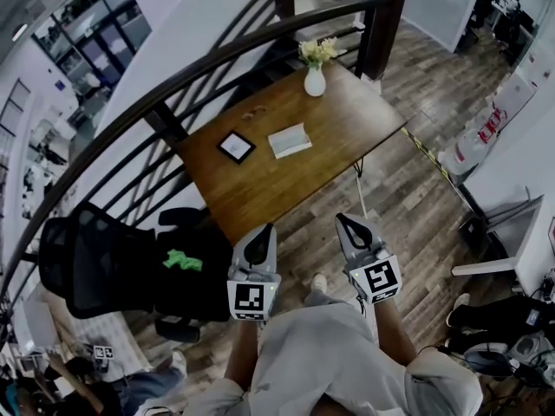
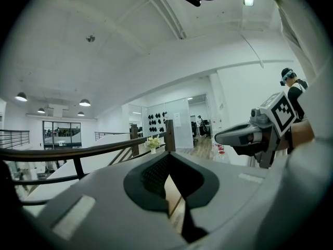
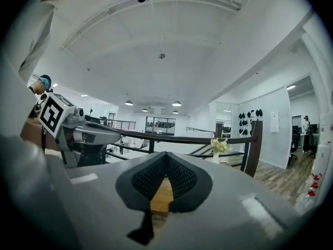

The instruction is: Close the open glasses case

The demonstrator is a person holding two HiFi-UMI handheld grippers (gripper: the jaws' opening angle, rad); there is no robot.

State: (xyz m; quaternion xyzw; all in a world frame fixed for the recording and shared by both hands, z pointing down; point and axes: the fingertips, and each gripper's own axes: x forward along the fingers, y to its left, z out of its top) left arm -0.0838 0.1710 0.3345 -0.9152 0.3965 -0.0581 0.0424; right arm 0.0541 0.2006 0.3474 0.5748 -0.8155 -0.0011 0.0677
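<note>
Wood-plank flooring runs under a mezzanine edged by a dark curved metal railing (image 1: 173, 85), and the brown wooden bench (image 1: 260, 189) stands against that railing. As far as we can judge, nothing of the task is done yet. The pale rectangular glasses case (image 1: 289, 140) lies on the bench, seemingly spread open, well ahead of both sets of jaws and untouched.

We hold the left gripper (image 1: 264, 232) and the right gripper (image 1: 345, 222) near our body, side by side, short of the bench's near edge and pointing toward it. Each gripper's own view shows its jaws clenched tip to tip with nothing between them. Only bench wood shows through the gap below the tips. So everything is left: we have to come closer, reach the case, fold its lid over and press it shut.

A black-framed square plate (image 1: 236, 146) lies just left of the case as seen from the jaws. A white vase with pale yellow flowers (image 1: 315, 81) stands beyond the case, near the far edge. Off to the left of the left jaws, a black mesh office chair (image 1: 95, 267) with a green thing (image 1: 182, 260) on its seat sits beside the bench's near corner.

Only bare bench wood lies between the jaws and the case, so we judge the way in to be free. The plate beside the case is the one thing to avoid nudging.
</note>
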